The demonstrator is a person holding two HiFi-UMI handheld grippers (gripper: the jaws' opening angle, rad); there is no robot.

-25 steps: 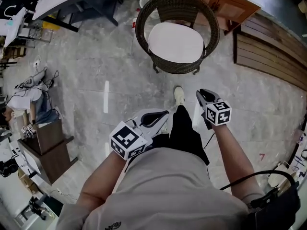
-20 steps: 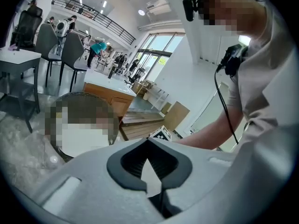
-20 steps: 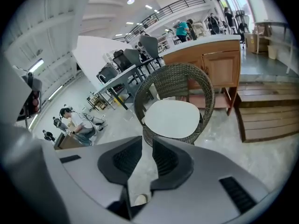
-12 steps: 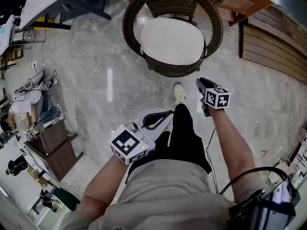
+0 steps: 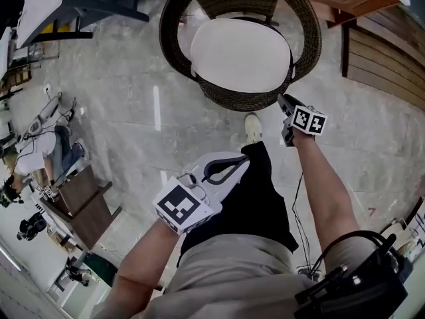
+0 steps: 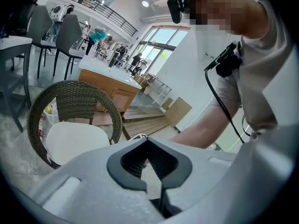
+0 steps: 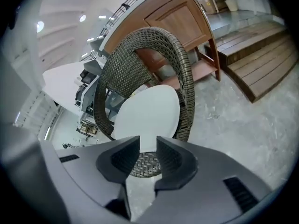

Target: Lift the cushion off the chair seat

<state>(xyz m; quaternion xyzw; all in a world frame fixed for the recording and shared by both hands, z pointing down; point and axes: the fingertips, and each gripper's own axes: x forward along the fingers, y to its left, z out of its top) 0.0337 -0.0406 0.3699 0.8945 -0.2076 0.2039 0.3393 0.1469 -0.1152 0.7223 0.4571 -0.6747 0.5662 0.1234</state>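
1. Noted grey stone floor (image 5: 133, 111) beneath everything in head view.
2. Found round wicker chair (image 5: 304, 35) standing on floor at top of head view, with curved back on far side and open front turned toward person.
3. Found white cushion (image 5: 240, 54) lying flat on chair seat, inside wicker rim, broad face up.
   - Oval in outline, with long axis running side to side across seat and short axis front to back.
   - Front edge turned toward person.
   - Apart from both grippers.
4. Observed right forearm (image 5: 325, 178) stretched forward, nearly straight, toward front right of chair.
5. Observed left forearm (image 5: 143, 258) drawn in closer to body, above black trouser leg (image 5: 255, 198), well apart from chair.
6. Found left gripper (image 5: 240, 161) pointing forward and down toward chair.
   - Confirmed in left gripper view: jaw tips met, closed on nothing.
7. Found right gripper (image 5: 284, 100) angled downward beside wicker front rim, short of cushion.
   - Seen in right gripper view: jaws parted by a narrow gap and just been opening.
   - Nothing held between pads; wicker rim and cushion edge visible beyond gap, standing clear of jaws.
8. Noted pale shoe (image 5: 252, 126) on floor just before front of chair, between both grippers in head view.
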